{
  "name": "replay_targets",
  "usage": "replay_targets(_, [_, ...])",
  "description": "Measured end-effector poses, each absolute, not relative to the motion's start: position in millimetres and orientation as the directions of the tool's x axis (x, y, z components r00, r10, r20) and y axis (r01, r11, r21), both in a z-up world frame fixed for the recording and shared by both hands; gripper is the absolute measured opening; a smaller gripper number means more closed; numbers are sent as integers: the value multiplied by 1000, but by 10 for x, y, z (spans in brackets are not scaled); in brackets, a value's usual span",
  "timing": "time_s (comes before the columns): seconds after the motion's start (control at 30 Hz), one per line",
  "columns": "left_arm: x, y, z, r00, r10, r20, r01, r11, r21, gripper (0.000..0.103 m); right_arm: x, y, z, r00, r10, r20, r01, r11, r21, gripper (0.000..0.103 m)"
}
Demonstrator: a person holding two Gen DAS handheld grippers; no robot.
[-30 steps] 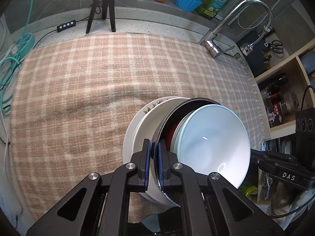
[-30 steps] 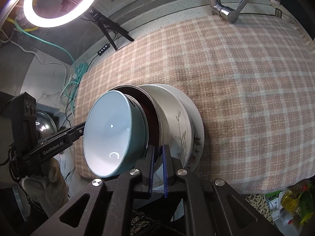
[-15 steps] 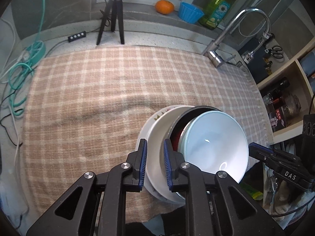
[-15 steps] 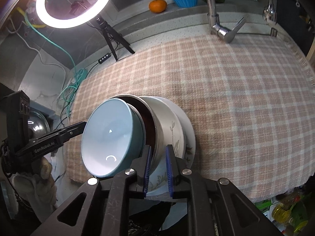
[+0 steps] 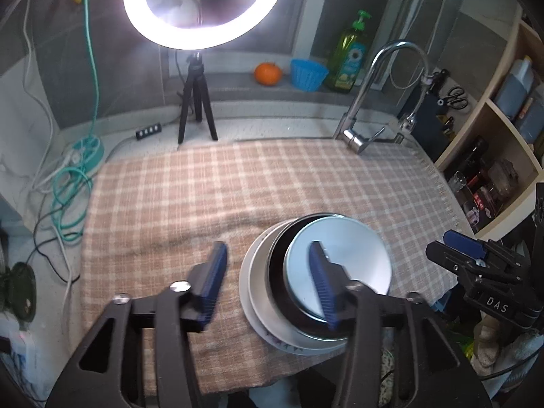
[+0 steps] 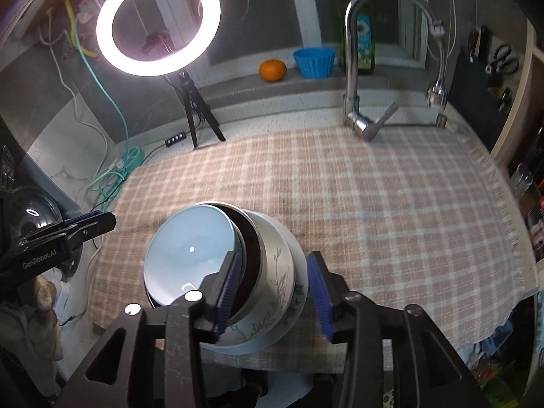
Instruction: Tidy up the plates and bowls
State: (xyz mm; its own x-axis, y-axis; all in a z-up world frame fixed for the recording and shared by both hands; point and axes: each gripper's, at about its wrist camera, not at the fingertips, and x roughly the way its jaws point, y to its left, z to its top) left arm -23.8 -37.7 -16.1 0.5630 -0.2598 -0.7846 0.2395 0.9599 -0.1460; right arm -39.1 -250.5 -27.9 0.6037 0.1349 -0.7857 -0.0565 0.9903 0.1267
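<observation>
Both of your grippers have released the stack and pulled back since the earlier frames. Your left gripper now stands wide apart and holds nothing. At its 1 o'clock, the pale blue bowl sits nested in the dark bowl, which rests on the white plate on the checked cloth. Your right gripper is also spread apart, its fingers straddling the floral bowl without clamping.

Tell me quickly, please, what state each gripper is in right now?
Left gripper: open, holding nothing, above the stack of dishes.
Right gripper: open, holding nothing, its fingers either side of the stack.
</observation>
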Motion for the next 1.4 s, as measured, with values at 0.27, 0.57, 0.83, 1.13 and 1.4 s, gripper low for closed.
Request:
replay_targets(0.27, [-501, -524, 24, 635, -250, -731, 269, 959, -94, 73, -633, -2400, -49, 702, 75, -708, -70, 997, 36, 73])
replay_targets(0.57, [-675, -493, 112, 670, -225, -707, 240, 968, -81, 77, -826, -2405, 53, 744, 49, -666, -38, 999, 31, 79])
replay_targets(0.83, [-771, -482, 159, 685, -224, -693, 238, 968, -77, 77, -904, -2344, 125, 768, 20, -640, -32, 999, -7, 79])
replay_targets(1.13, [-792, -513, 177, 683, -236, -691, 255, 964, -77, 77, -954, -2343, 141, 776, 0, -631, -15, 1000, -18, 79])
replay_targets(1.4, [-795, -516, 186, 684, -243, -688, 263, 962, -79, 77, -952, -2375, 148, 777, -13, -629, 0, 1000, -21, 79])
